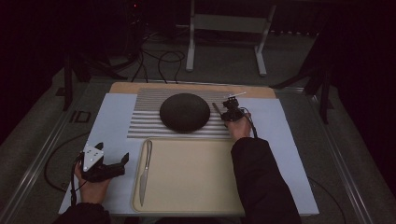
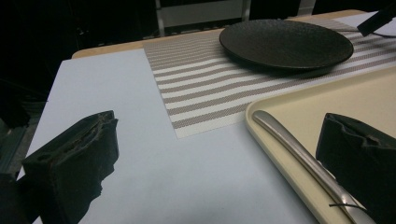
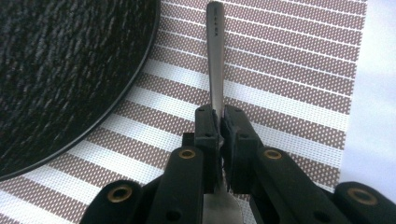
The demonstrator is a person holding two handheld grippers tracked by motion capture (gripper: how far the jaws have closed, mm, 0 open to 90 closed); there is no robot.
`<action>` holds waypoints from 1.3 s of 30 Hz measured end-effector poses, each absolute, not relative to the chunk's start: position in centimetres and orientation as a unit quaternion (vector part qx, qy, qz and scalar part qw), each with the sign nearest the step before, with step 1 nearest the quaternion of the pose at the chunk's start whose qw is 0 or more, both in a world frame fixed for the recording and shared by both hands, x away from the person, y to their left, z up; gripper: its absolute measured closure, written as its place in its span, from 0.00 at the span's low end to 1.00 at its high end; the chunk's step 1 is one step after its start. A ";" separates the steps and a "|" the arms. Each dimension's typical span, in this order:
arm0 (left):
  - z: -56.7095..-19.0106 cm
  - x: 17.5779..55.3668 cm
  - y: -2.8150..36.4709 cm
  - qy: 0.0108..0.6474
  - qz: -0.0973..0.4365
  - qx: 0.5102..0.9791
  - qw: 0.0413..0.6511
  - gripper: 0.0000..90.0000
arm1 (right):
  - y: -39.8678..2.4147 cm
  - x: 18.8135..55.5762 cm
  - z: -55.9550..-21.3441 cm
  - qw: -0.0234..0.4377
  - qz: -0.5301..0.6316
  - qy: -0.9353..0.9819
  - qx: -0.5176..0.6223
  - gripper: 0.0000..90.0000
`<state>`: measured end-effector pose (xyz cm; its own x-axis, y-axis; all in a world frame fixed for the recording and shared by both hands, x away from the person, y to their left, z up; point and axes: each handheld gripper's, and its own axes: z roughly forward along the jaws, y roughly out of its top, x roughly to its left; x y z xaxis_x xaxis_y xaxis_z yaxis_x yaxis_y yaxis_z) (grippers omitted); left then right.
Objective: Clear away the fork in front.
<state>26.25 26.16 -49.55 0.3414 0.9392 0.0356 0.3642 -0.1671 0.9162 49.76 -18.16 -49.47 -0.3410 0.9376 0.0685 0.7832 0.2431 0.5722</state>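
A black plate [image 1: 184,112] [image 2: 286,44] [image 3: 60,70] lies on a striped placemat [image 1: 144,119] [image 2: 201,88] [image 3: 289,60]. Just right of the plate, my right gripper [image 1: 230,113] [image 3: 219,116] is shut on a metal utensil [image 1: 217,108] [image 3: 215,56], whose handle reaches out over the mat. A knife [image 1: 144,172] [image 2: 299,154] lies along the left side of the beige tray [image 1: 196,182] [image 2: 327,98]. My left gripper [image 1: 113,151] [image 2: 219,140] rests open at the front left, beside the tray, with nothing between its jaws.
A pale sheet [image 1: 112,116] [image 2: 107,93] covers the table under the mat and tray. Its wooden edge [image 1: 126,86] shows at the back. Cables [image 1: 161,60] and a metal stand [image 1: 191,42] are on the floor beyond.
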 end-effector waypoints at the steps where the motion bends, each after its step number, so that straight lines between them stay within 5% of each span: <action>1: -49.5 26.2 26.2 0.472 0.326 0.691 0.440 0.00 | -18.2 49.7 -49.4 0.144 0.266 0.774 0.556 0.96; 39: -49.7 26.4 25.9 0.471 0.319 0.698 0.435 0.00 | -17.9 45.5 -45.5 0.165 0.339 0.800 0.468 0.96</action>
